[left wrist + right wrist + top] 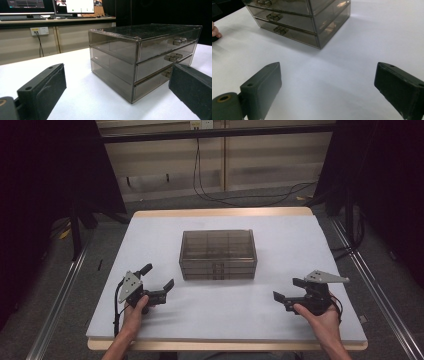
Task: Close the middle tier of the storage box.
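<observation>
Jaws of both grippers stand wide apart with nothing between them. Ahead of the left gripper [159, 276], off toward its right finger [193, 92], sits the smoky three-drawer box [218, 255] on the white table [150, 235]; it lies beyond the right gripper [288, 290], past its left finger [263, 86].

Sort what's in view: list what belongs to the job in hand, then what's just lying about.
Job in hand:
- drawer cabinet, smoky clear plastic, three drawers, all closed
- left gripper, open
- right gripper, open

Just about:
- white table
- cables on the floor behind the table
- monitors on the far desk
</observation>
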The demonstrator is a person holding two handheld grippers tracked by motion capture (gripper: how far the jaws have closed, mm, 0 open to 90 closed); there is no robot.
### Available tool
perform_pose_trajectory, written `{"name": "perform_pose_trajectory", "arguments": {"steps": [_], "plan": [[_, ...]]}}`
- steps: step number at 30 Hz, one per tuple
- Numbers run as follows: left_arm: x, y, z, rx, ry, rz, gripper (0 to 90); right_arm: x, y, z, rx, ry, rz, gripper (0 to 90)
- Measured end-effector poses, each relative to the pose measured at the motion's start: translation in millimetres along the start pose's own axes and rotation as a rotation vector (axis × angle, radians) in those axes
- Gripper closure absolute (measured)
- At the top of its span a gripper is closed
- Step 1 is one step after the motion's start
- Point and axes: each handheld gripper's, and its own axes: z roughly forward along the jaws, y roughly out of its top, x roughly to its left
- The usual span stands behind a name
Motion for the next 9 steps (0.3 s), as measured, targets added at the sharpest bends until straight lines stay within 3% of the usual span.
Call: {"name": "perform_pose_trajectory", "arguments": {"steps": [5, 7, 9], "plan": [[-0.4, -0.1, 0.1, -0.001, 0.002, -0.005, 1.1, -8.6, -12.1, -11.3, -0.018, -0.028, 0.039, 7.1], [-0.5, 0.0, 0.0, 0.0, 0.003, -0.001, 1.1, -11.5, -15.3, -14.5, -0.031, -0.042, 0.084, 6.5], [-0.5, 0.0, 0.3, -0.002, -0.002, 0.001, 1.1, -12.1, -15.6, -17.8, -0.028, -0.054, 0.075, 6.1]]}}
